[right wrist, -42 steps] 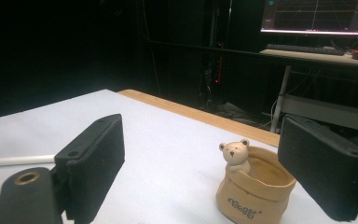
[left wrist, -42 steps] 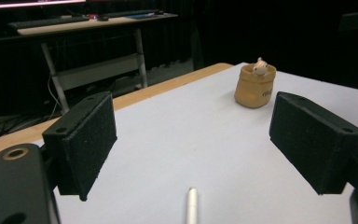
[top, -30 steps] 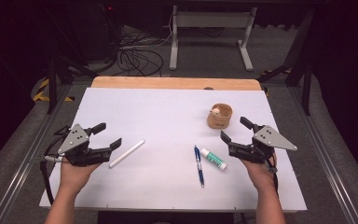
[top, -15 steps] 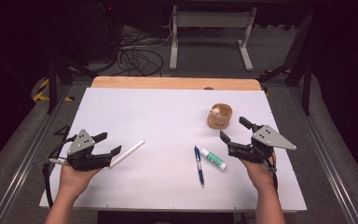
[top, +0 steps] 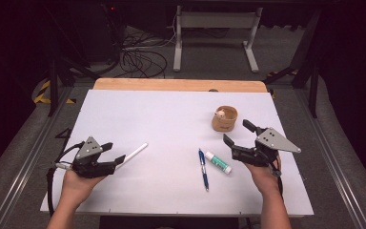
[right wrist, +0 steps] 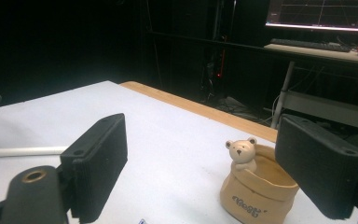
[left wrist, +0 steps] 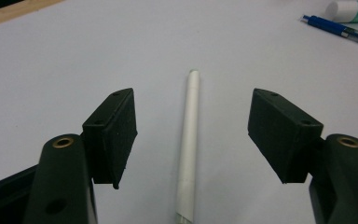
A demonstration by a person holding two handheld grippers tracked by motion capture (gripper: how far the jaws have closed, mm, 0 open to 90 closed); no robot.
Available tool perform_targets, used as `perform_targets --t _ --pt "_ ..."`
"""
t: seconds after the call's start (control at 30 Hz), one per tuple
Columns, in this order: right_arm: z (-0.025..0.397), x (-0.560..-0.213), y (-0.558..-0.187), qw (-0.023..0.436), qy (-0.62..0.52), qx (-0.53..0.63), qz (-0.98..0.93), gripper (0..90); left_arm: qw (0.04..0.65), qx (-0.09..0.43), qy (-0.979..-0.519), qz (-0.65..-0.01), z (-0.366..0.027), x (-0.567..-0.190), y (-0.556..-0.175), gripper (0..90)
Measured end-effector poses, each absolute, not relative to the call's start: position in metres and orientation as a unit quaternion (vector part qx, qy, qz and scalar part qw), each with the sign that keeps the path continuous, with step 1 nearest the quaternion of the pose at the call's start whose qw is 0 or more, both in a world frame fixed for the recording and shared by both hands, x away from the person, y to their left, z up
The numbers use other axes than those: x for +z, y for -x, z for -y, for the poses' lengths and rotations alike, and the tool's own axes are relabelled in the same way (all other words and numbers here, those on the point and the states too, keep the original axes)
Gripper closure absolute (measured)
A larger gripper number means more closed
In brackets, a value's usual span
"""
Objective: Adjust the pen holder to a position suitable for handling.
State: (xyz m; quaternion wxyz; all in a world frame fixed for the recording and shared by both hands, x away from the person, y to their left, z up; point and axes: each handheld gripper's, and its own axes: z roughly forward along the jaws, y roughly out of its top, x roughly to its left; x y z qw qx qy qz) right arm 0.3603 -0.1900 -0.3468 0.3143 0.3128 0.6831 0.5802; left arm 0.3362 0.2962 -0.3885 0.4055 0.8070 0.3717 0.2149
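Left gripper (left wrist: 193,135) gapes wide — jaws straddling the white stick (left wrist: 189,144), untouched.

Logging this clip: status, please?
Left tool open, jaws straddling white stick, not touching. Right tool open, idle near bear pot. Nothing in the way.

the white table (top: 171,124) is evenly and brightly lit from above; surroundings fall to near black. shadows are soft and short. near jaws appear slightly blurred in both gripper views.
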Motion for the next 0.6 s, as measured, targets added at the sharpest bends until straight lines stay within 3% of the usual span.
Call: perform_targets --t 0.6 --pt "0.188 -0.348 -0.361 0.311 -0.311 0.578 -0.687 18.1 0.354 0.186 -0.832 -0.385 -0.299 -0.409 -0.344 52.6"
